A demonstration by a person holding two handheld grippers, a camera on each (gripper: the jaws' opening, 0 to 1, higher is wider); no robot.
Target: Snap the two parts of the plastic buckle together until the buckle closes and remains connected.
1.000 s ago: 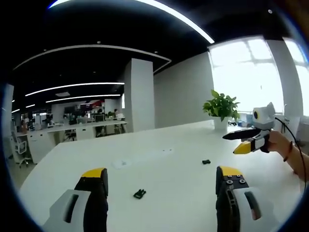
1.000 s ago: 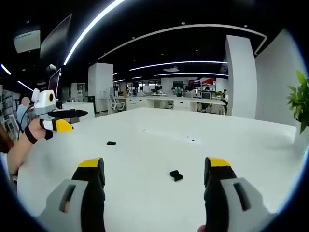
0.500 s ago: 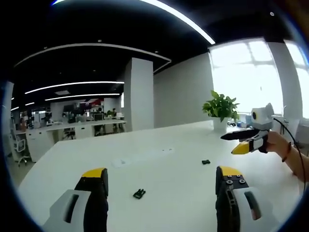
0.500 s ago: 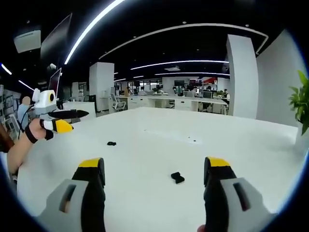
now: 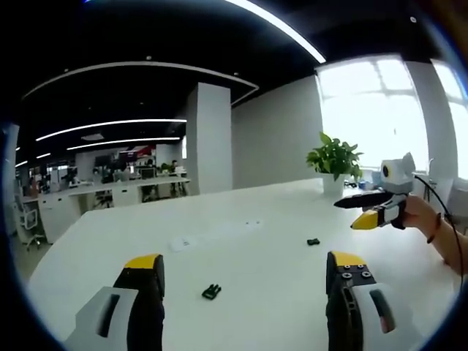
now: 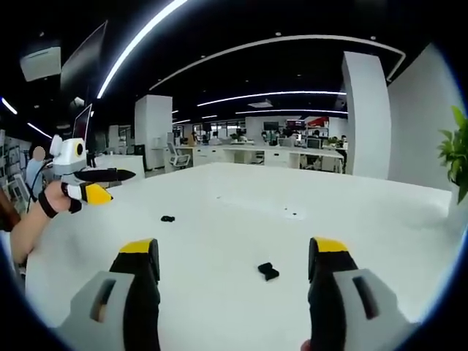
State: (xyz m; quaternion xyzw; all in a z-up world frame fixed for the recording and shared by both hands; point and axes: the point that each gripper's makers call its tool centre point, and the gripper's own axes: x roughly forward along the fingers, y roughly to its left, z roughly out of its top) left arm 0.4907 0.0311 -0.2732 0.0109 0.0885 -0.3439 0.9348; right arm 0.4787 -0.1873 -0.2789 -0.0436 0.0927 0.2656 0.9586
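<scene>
Currently: left gripper (image 5: 243, 281) and right gripper (image 6: 234, 267), jaws spread, empty; buckle halves (image 5: 211, 292) (image 5: 313, 242) well apart on white table (image 5: 263, 219); advise pinching each squarely by its body.

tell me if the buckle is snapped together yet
Not yet. The two buckle parts lie apart on the white table: one buckle half before the left tool, the other buckle half farther off.

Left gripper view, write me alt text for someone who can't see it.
Two small black plastic buckle parts lie apart on a large white table: one between the open yellow-tipped left gripper, the other farther off. The right gripper, held in a person's hand, hangs above the table near a green potted plant.
</scene>
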